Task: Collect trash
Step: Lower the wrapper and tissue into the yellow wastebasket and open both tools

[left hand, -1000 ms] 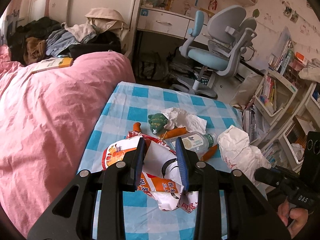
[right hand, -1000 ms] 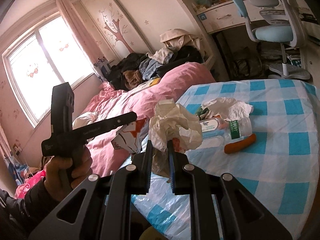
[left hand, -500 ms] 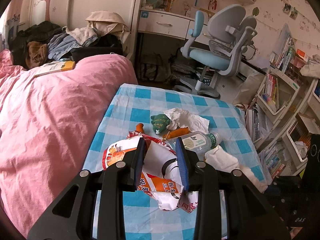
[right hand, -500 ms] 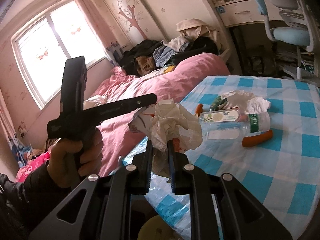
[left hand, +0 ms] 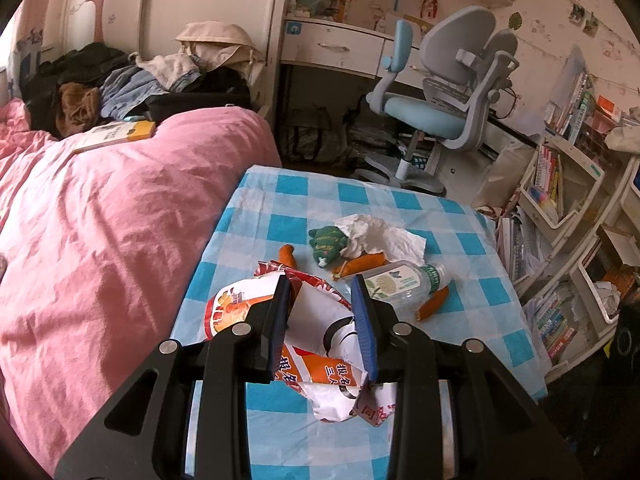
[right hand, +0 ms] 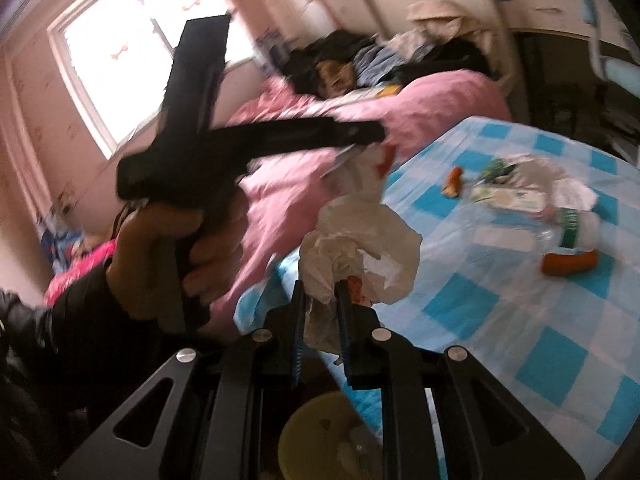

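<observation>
The crumpled tissue wad point(right hand: 356, 248) sits pinched between the pressed-together fingers of the right hand-held gripper point(right hand: 320, 320), now carried off the table point(right hand: 520, 320) edge and hanging above a yellowish bin point(right hand: 320, 440) below; a second ago it was over the cloth, so a drop looks due; the left hand-held gripper point(left hand: 324, 320) stays half-spread around the snack bag point(left hand: 312, 344) mouth; a plastic bottle point(left hand: 404, 284) and sausages wait.
</observation>
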